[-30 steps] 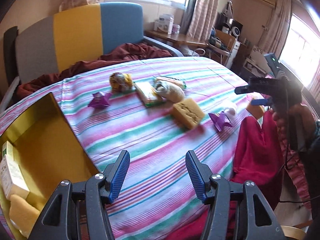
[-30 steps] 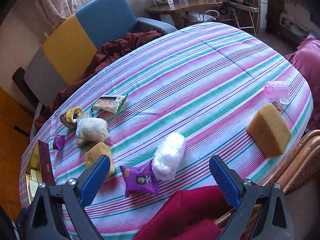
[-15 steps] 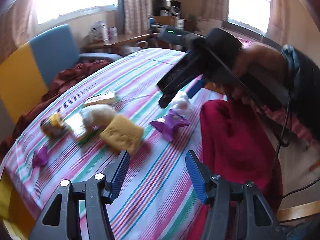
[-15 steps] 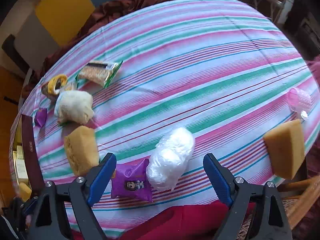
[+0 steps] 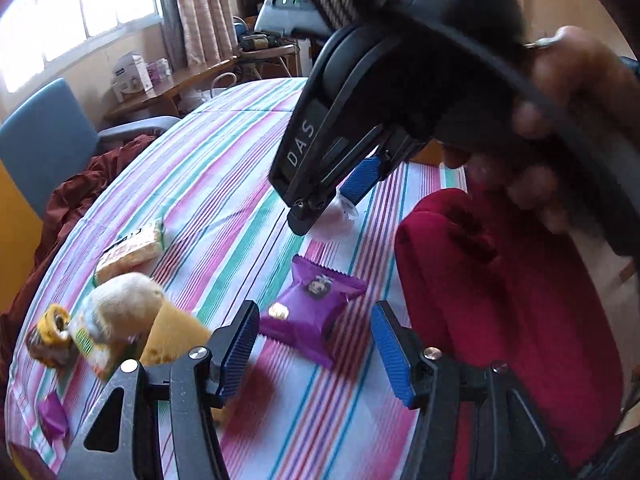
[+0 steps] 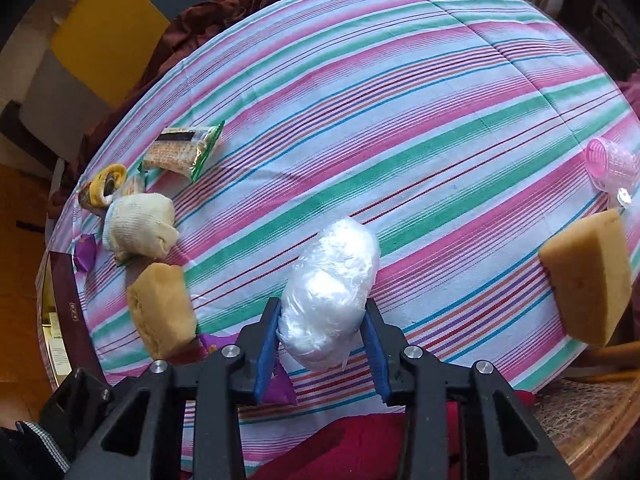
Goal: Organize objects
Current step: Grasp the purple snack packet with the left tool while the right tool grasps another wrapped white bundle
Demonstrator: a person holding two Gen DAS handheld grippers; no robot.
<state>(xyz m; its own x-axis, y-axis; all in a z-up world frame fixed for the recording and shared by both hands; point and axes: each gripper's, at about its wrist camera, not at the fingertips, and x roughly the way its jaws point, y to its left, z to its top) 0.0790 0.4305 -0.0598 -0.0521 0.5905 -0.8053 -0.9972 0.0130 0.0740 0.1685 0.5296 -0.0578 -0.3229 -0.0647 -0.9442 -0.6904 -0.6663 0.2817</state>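
Note:
My right gripper (image 6: pixel 322 320) points steeply down at the striped table, its jaws closing on a white crinkly plastic bundle (image 6: pixel 332 276), and the blue pads press on both its sides. In the left wrist view the same gripper (image 5: pixel 336 200) hangs over that bundle (image 5: pixel 336 218), held by a hand. My left gripper (image 5: pixel 316 320) stands open just above a purple snack packet (image 5: pixel 316 312), with nothing between its fingers. That packet (image 6: pixel 280 390) shows partly under my right gripper's left finger.
A yellow sponge (image 6: pixel 162 312), a cream knitted bundle (image 6: pixel 140 226), a cracker packet (image 6: pixel 184 152), a yellow roll (image 6: pixel 106 184) and a small purple packet (image 6: pixel 84 252) lie at the left. Another sponge (image 6: pixel 586 276) and a pink cup (image 6: pixel 610 164) sit at the right edge. A red cloth (image 5: pixel 500 300) drapes the near edge.
My right gripper sank over the white bundle and its jaws came in from wide open onto it. My left gripper swung right across the table, away from the yellow box, to the purple packet.

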